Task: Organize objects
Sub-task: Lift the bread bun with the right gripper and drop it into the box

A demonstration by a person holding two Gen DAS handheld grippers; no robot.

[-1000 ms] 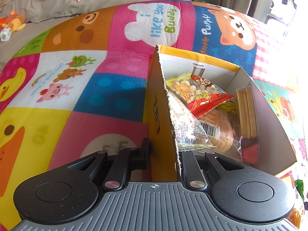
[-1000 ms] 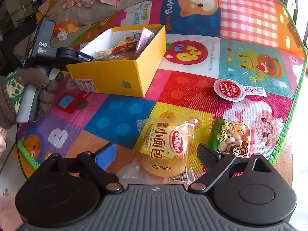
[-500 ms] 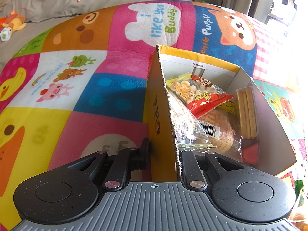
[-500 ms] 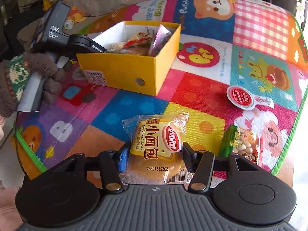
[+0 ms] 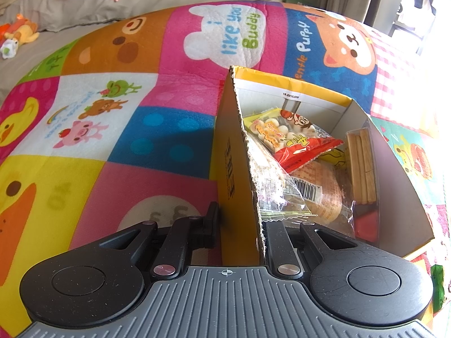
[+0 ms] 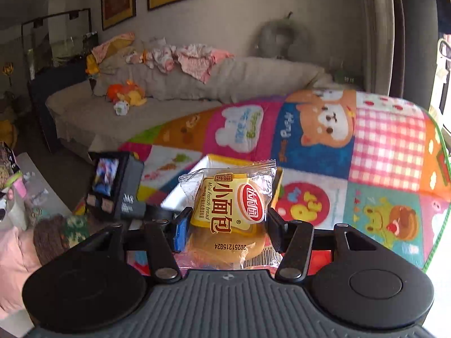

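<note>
carrying a packet toward the box: that is the step in hand, by my reading. right gripper (image 6: pixel 227 229) has its jaws closed narrow onto the bread packet (image 6: pixel 228 211), one pad on each side of the wrapper, the packet standing upright between them and clear of the mat (image 6: pixel 389 152). the jaws have just been closing, and the packet is what sits between them. behind the packet, partly hidden by it, the yellow box (image 6: pixel 205 163) shows only a strip of rim and white inner wall.

left gripper (image 5: pixel 239 225) is pinched onto the near-left wall of the yellow box (image 5: pixel 234 174), one finger outside and one inside, jaws almost fully together on the cardboard. judged as a bracing hold so the box does not slide. inside the box: a red snack bag (image 5: pixel 296 138), a wrapped bun (image 5: pixel 318 194), a pack of biscuit sticks (image 5: pixel 362 166).

next move, as a judgement: bring the packet over the open top and release it on the pile; the box looks fairly full, so the right half is the likelier gap.

pose: right gripper tilts gently downward, looking across the mat toward the sofa (image 6: pixel 174 90); left gripper pitches more steeply down along the box wall. a gloved hand (image 6: pixel 56 233) shows at near left in the right view.
</note>
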